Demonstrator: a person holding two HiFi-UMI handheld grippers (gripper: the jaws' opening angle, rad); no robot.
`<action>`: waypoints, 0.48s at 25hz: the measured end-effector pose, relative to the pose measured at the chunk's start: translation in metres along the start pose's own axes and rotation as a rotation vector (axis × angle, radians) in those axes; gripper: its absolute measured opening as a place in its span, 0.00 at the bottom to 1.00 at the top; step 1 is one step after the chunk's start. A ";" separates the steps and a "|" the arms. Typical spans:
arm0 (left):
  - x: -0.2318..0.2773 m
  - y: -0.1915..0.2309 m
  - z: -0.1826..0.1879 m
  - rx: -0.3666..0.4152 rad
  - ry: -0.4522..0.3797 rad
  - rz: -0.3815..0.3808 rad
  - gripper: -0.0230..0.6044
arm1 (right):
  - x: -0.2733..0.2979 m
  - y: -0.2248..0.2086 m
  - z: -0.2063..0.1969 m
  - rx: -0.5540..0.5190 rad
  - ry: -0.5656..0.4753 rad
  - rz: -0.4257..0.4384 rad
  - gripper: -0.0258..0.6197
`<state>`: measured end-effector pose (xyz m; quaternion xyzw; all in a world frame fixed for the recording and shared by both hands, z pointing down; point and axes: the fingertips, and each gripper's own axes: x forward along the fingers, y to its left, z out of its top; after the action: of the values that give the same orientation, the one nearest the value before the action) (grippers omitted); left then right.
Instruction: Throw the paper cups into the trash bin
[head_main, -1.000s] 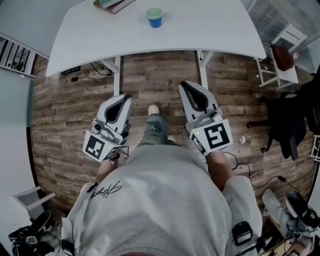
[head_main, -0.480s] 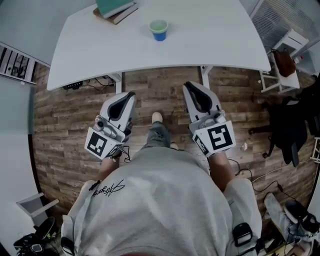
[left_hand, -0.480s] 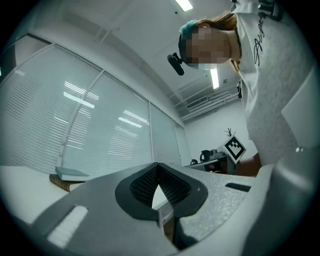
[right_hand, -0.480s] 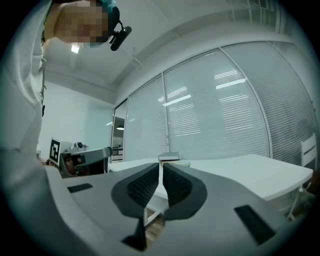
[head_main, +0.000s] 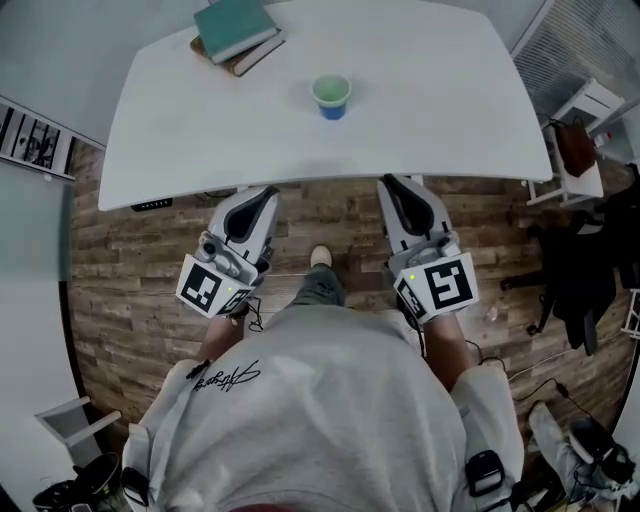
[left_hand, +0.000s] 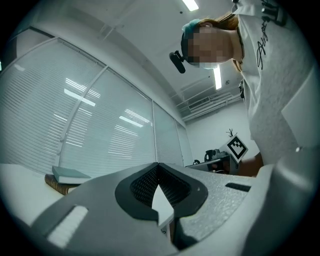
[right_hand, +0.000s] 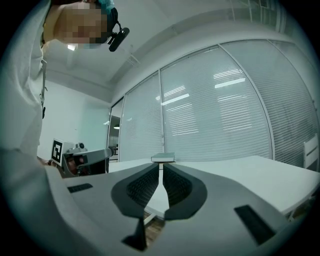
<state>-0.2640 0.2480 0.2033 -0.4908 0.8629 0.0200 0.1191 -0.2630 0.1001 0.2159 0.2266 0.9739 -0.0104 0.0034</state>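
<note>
Clenched shut and empty, the left gripper (head_main: 263, 194) and right gripper (head_main: 399, 184) have advanced to the table (head_main: 430, 110), bringing the upright paper cup (head_main: 331, 96) closer; no trash bin apparently in view.

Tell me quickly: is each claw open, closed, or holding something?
Left claw: closed, nothing held.
Right claw: closed, nothing held.
</note>
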 end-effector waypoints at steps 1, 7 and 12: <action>0.003 0.007 0.000 -0.001 -0.001 -0.002 0.04 | 0.006 -0.002 0.001 0.000 -0.001 -0.002 0.06; 0.023 0.041 0.001 0.000 -0.003 -0.028 0.04 | 0.041 -0.016 0.013 0.003 -0.013 -0.023 0.06; 0.042 0.070 -0.001 -0.002 -0.003 -0.040 0.04 | 0.068 -0.034 0.016 0.020 -0.021 -0.048 0.06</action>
<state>-0.3443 0.2486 0.1896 -0.5082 0.8526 0.0193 0.1205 -0.3390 0.0991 0.2001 0.2029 0.9789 -0.0226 0.0111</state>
